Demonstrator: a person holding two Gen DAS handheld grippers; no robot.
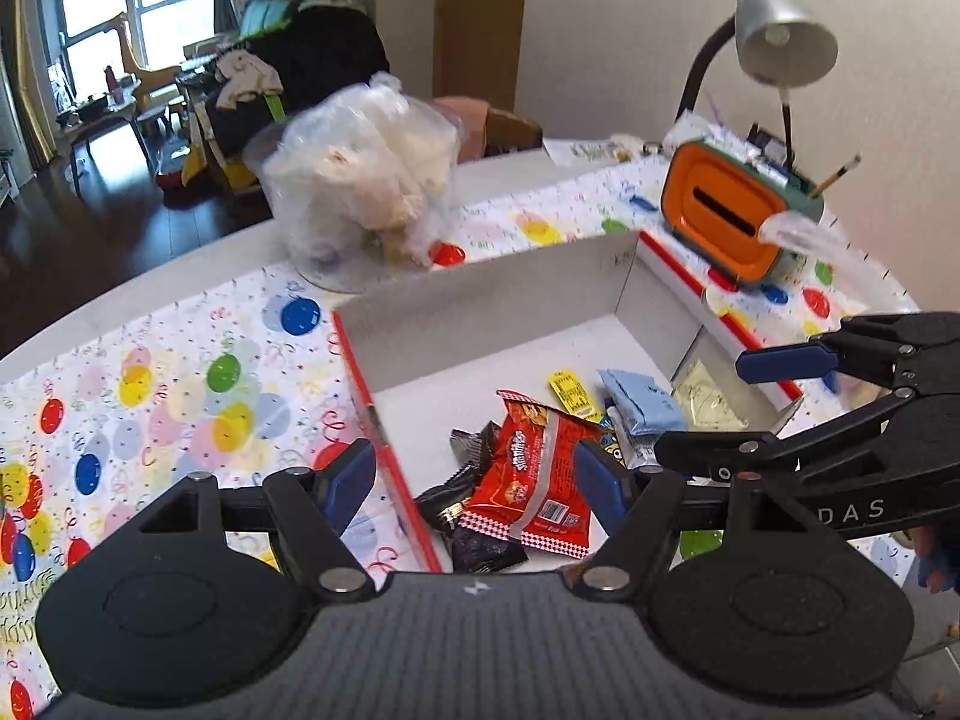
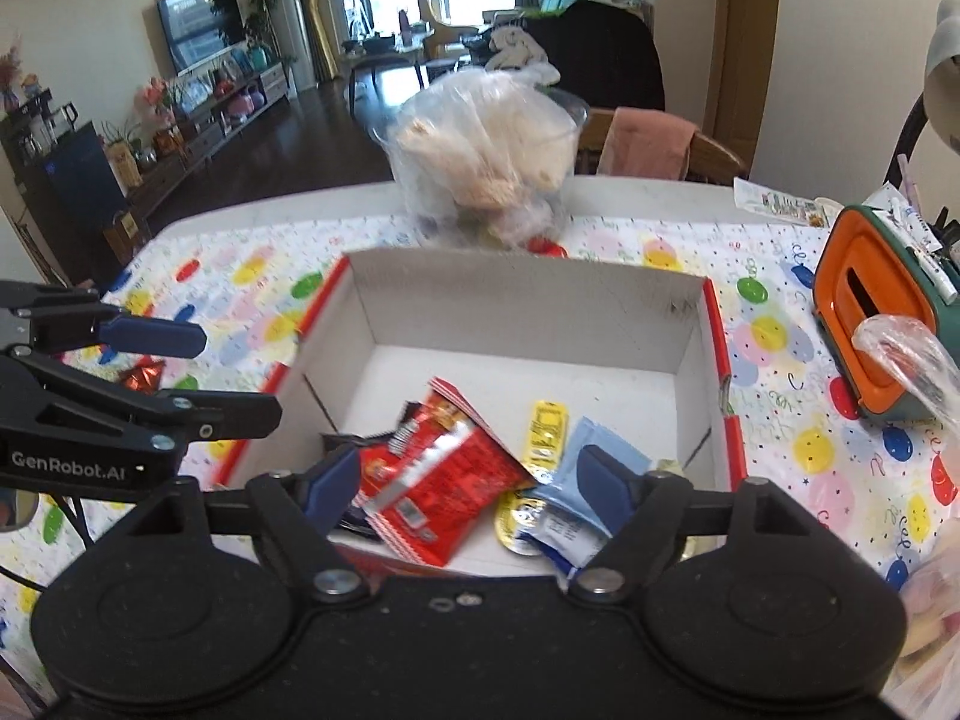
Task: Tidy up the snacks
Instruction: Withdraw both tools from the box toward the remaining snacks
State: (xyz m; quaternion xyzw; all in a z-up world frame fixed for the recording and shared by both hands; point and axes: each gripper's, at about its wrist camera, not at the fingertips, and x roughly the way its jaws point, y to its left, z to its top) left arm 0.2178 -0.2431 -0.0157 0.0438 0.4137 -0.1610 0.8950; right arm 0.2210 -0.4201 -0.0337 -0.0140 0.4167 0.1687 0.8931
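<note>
Snacks: red crinkly foil packet, yellow sachet and pale blue pouch lie in the white cardboard box. We hold left gripper and right gripper wide open, empty. Clear bag of puffs at 12 o'clock remains.

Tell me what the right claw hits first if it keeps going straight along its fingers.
Most likely the red snack packet lying in the white box; the open right claw points down at it, though depth is unclear.

"GenRobot.AI" is printed on the left tongs.
</note>
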